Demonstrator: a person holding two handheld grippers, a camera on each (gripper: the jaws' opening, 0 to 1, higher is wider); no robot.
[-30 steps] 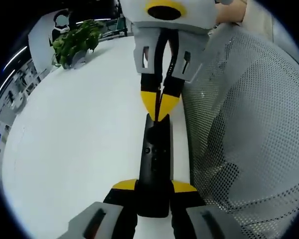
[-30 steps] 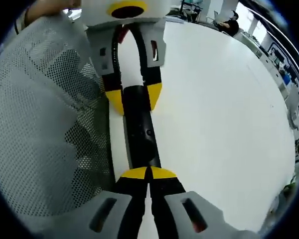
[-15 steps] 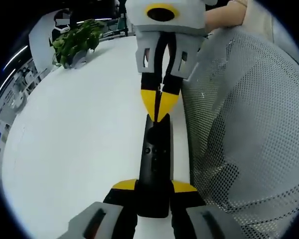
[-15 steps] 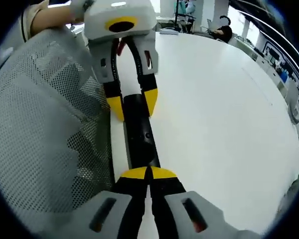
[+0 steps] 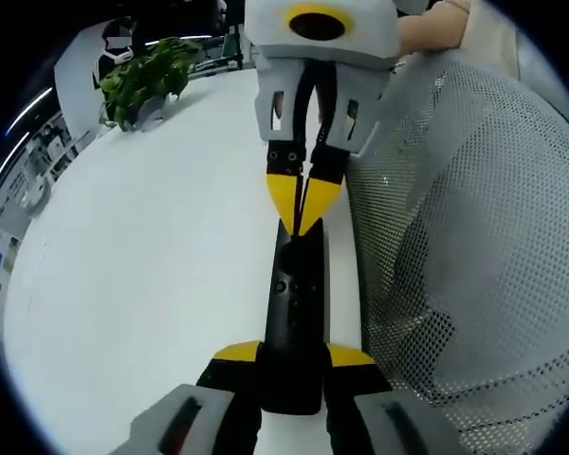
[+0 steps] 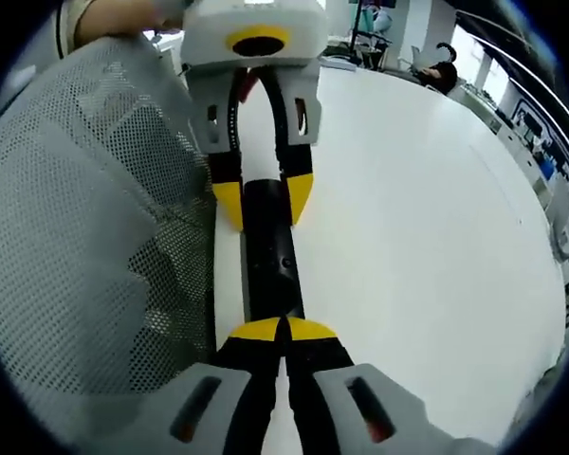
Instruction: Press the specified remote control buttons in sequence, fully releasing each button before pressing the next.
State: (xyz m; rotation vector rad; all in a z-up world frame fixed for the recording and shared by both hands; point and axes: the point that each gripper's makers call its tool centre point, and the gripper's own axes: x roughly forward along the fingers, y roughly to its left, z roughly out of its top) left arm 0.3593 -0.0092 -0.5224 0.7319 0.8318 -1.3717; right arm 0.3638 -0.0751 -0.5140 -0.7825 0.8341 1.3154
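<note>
White worktop in a busy, brightly lit room

I see a broad, bare white worktop (image 5: 152, 246) running to a curved far edge, where a green leafy plant (image 5: 147, 78) sits beside a white panel (image 5: 95, 57); grey perforated mesh fabric (image 5: 474, 246) fills one side of my view, and from the right gripper view I make out cluttered desks and a dark seated figure (image 6: 443, 71) beyond the worktop

Left gripper (image 5: 294, 358): black jaws capped with yellow tips, grey slotted housings behind. Right gripper (image 6: 284, 332): same black-yellow jaws, grey body, yellow oval marking. White perforated mesh garment (image 5: 465, 237) is worn.
</note>
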